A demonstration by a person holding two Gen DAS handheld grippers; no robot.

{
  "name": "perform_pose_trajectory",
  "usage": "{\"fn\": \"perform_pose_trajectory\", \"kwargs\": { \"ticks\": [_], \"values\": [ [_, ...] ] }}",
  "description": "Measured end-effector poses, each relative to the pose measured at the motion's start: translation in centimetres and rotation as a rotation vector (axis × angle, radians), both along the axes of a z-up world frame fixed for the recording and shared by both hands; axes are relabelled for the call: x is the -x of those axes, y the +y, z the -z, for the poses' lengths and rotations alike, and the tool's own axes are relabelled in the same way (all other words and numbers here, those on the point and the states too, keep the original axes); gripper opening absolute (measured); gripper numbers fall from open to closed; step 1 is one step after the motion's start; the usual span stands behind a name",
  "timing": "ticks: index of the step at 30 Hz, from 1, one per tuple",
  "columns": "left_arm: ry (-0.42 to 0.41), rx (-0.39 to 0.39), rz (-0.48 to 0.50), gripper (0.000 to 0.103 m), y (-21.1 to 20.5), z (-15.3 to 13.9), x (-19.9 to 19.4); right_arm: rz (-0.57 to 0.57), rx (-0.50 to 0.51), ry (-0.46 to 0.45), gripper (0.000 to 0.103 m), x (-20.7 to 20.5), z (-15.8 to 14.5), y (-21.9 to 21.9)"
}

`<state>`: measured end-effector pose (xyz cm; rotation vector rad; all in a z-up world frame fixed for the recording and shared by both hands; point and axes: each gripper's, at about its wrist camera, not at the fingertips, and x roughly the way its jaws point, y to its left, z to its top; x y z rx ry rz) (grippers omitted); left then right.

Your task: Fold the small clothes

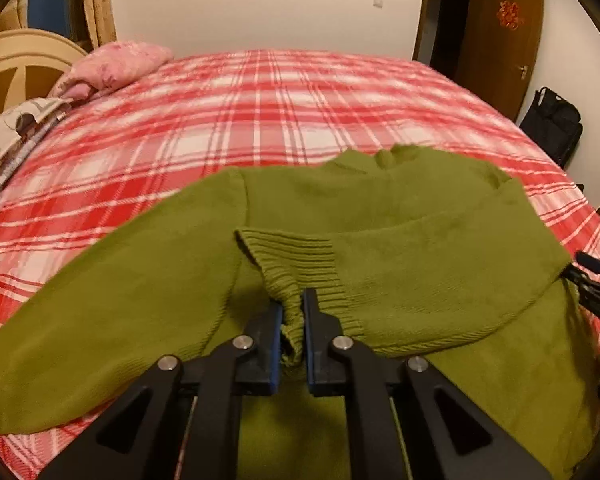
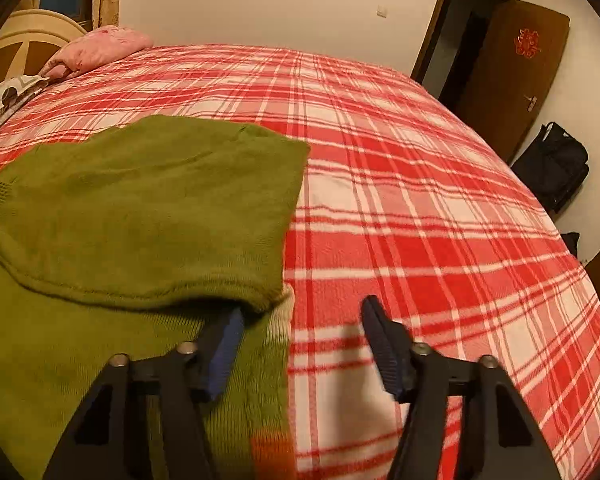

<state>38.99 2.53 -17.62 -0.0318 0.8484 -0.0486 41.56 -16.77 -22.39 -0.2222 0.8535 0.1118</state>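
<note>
Sweater cuff pinched, left hand-held gripper; right hand-held gripper open

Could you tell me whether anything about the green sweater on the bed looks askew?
Yes. The green sweater lies unevenly: its right sleeve is folded across the body, its left sleeve sprawls over the plaid blanket, and the ribbed cuff is bunched in the left hand-held gripper.

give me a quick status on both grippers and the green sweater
Left gripper shut on ribbed cuff. Right gripper open at green sweater edge, nothing held. Plaid bedspread ahead, nothing in the way.
</note>
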Motion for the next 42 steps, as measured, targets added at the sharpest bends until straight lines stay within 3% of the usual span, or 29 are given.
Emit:
{"fn": "perform_pose_trajectory", "kwargs": {
  "ticks": [1, 3, 5, 11, 16, 18, 20, 21, 23, 25, 29, 32, 36, 42],
  "values": [
    [-0.010, 0.000, 0.008, 0.010, 0.0, -0.3, 0.3, -0.003, -0.009, -0.001, 0.042, 0.0, 0.0, 0.0],
    [-0.013, 0.002, 0.016, 0.009, 0.0, -0.5, 0.7, -0.021, -0.004, -0.003, 0.025, 0.1, 0.1, 0.3],
    [-0.008, 0.010, 0.013, 0.009, 0.0, -0.3, 0.5, -0.021, 0.013, -0.003, 0.021, 0.2, 0.1, 0.7],
    [0.051, -0.034, 0.001, 0.015, -0.3, 2.4, -0.4, -0.008, 0.031, 0.041, 0.019, 0.2, 0.7, 0.7],
    [0.029, -0.042, 0.001, 0.026, 0.2, 2.2, 1.1, -0.007, 0.011, 0.055, 0.020, 0.9, 0.0, 0.0],
    [0.024, -0.026, -0.007, 0.036, 0.8, 1.9, 1.5, 0.008, 0.012, 0.058, 0.030, 1.2, -0.4, -0.2],
    [0.005, -0.029, -0.017, 0.044, 1.2, 1.4, 2.0, 0.020, 0.025, 0.029, 0.057, 1.8, -1.3, -0.1],
    [-0.006, -0.044, -0.025, 0.053, 1.3, 1.3, 2.3, 0.016, 0.022, 0.005, 0.062, 2.2, -2.2, 0.3],
    [-0.026, -0.062, -0.037, 0.062, 1.6, 1.0, 2.7, -0.022, -0.002, -0.015, 0.062, 2.5, -3.3, 1.4],
    [-0.026, -0.070, -0.054, 0.063, 2.2, 0.8, 3.0, -0.072, -0.028, -0.027, 0.062, 2.6, -4.4, 3.5],
    [-0.035, -0.078, -0.089, 0.075, 3.8, 0.3, 4.3, -0.160, -0.104, 0.011, 0.062, 1.4, -4.4, 7.5],
    [-0.034, -0.120, -0.109, 0.077, 5.1, 0.2, 5.1, -0.154, -0.088, 0.032, 0.062, -0.2, -2.8, 9.4],
    [-0.025, -0.164, -0.145, 0.077, 7.3, 0.1, 6.3, -0.125, -0.079, 0.140, 0.062, -1.4, 0.8, 9.3],
    [-0.017, -0.208, -0.237, 0.082, 11.8, 0.1, 8.8, -0.152, -0.001, 0.117, 0.063, 0.0, -1.0, 11.0]
  ]
}}
